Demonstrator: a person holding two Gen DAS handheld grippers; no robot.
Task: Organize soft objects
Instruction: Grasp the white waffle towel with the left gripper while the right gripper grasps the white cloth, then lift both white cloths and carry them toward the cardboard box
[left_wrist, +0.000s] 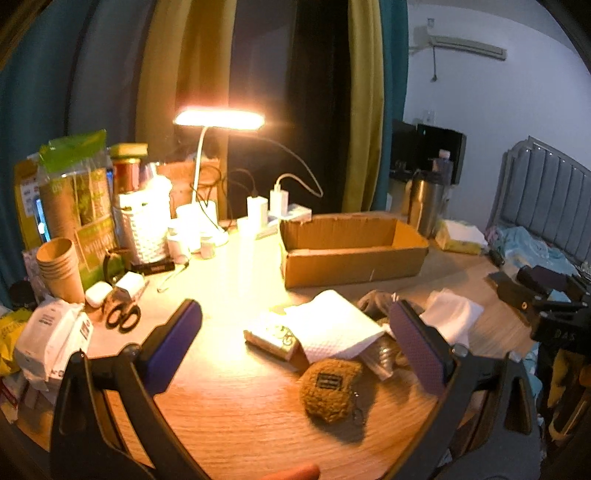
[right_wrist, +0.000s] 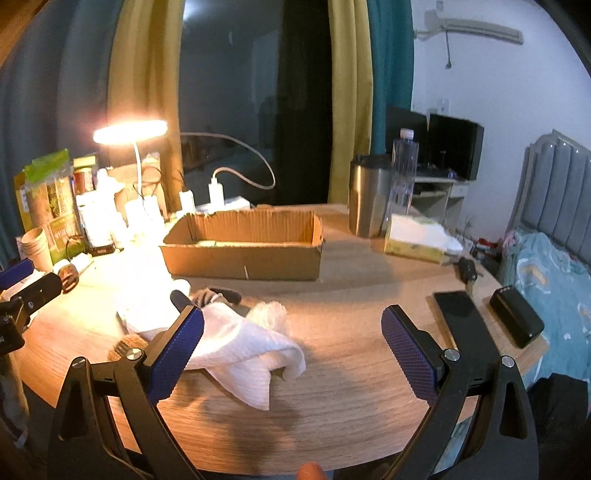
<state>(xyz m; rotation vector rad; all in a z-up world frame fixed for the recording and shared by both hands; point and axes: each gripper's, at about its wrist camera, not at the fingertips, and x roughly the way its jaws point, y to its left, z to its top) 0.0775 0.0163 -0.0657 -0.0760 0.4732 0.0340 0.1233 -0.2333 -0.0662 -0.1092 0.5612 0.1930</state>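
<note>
Now we hover both tools, left tool (left_wrist: 295, 347) and right tool (right_wrist: 293, 343), spread wide and empty over the white cloth (right_wrist: 243, 343) and fuzzy brown pouch (left_wrist: 330, 391) on the worktop (right_wrist: 351, 387), cardboard box (right_wrist: 243, 243) waiting behind them.

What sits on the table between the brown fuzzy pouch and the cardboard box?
In the left wrist view, a folded white cloth lies between the brown fuzzy pouch and the cardboard box, then bare table.

On the bench (right_wrist: 351, 354) the cardboard box (right_wrist: 243, 243) stood behind the white cloths (right_wrist: 236, 343); the lamp (right_wrist: 129, 131) was left of it, the tissue pack (right_wrist: 417, 236) right
</note>
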